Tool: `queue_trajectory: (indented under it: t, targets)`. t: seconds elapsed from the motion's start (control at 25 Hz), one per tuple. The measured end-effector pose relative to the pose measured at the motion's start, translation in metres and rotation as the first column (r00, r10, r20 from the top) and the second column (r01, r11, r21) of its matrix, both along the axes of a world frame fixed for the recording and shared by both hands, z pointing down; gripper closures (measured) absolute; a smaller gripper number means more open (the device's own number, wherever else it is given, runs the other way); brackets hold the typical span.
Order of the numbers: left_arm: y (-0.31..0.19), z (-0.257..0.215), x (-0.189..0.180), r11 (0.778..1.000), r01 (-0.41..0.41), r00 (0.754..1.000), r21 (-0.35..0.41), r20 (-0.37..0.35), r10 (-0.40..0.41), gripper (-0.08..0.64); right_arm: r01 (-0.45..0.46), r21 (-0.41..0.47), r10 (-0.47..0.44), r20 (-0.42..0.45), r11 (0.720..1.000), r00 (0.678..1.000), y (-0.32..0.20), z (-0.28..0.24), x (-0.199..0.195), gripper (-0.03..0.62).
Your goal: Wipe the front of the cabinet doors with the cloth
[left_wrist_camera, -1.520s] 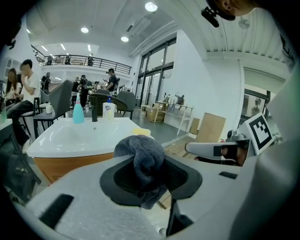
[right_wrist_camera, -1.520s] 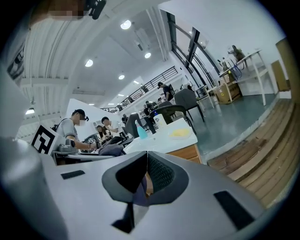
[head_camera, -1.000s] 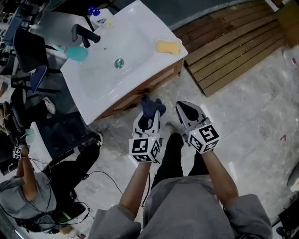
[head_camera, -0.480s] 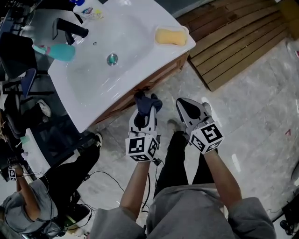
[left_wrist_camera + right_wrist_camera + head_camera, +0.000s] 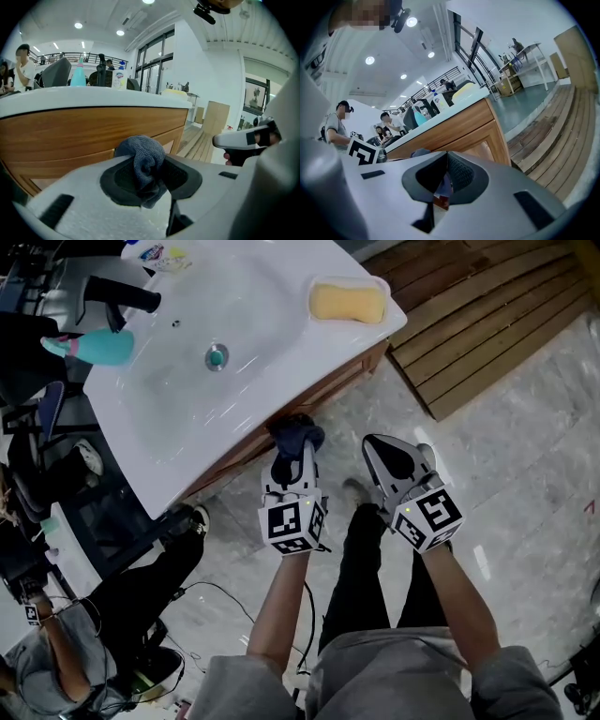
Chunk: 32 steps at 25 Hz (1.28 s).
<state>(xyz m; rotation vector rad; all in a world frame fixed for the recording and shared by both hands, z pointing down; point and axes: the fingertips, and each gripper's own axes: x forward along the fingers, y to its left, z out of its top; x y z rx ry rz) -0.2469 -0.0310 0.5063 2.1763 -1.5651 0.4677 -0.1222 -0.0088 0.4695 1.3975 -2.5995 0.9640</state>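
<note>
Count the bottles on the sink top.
2: a teal bottle beside the faucet, and a white bottle cut off by the head view's top edge. Others may stand out of frame.

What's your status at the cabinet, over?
Left gripper shut on cloth, at cabinet door, contact unclear. Right gripper shut, empty. Nothing in the way.

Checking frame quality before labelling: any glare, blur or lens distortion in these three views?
Head view: sharp, even light; pale sheen streaks on the white sink. Left gripper view: strong fisheye with black corners; cloth and cabinet front in focus, windows behind them bright. Right gripper view: same fisheye; ceiling lights blown out, its own jaws in shade.
</note>
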Motion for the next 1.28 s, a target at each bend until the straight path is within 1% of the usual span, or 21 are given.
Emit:
queue_trajectory:
  t: [0.12,0.2,0.32,0.4,0.6,0.8,1.28]
  targets:
    - [-0.01,0.011,-0.006,1.0,0.008,1.0,0.002,0.021,-0.008,0.446,0.018,-0.007,-0.018,0.022,1.0,1.0,-0.003,0.011,-0.002,0.581]
    - [-0.016,0.019,-0.009,1.0,0.011,0.999,0.005,0.051,-0.011,0.446,0.03,-0.007,-0.03,0.028,1.0,0.999,-0.006,0.019,-0.003,0.581]
    - [-0.022,0.03,-0.015,0.999,0.028,0.994,0.025,0.103,-0.031,0.446,0.023,-0.017,-0.023,0.048,1.0,0.999,-0.011,0.032,0.0,0.581]
    - [-0.025,0.034,-0.017,0.999,0.033,0.991,0.037,0.125,-0.037,0.446,0.023,-0.02,-0.021,0.062,1.0,0.998,-0.013,0.038,0.001,0.581]
    - [-0.029,0.039,-0.019,0.997,0.057,0.989,0.046,0.136,-0.063,0.448,0.017,-0.025,-0.015,0.079,1.0,0.997,-0.015,0.045,0.003,0.581]
    - [-0.032,0.044,-0.009,0.998,0.051,0.988,0.039,0.144,-0.056,0.448,0.007,-0.03,-0.004,0.091,1.0,0.996,-0.015,0.05,0.011,0.581]
    - [-0.053,0.051,0.038,0.999,0.02,0.992,0.027,0.124,-0.023,0.448,-0.036,-0.051,0.041,0.101,0.998,0.994,-0.013,0.064,0.047,0.581]
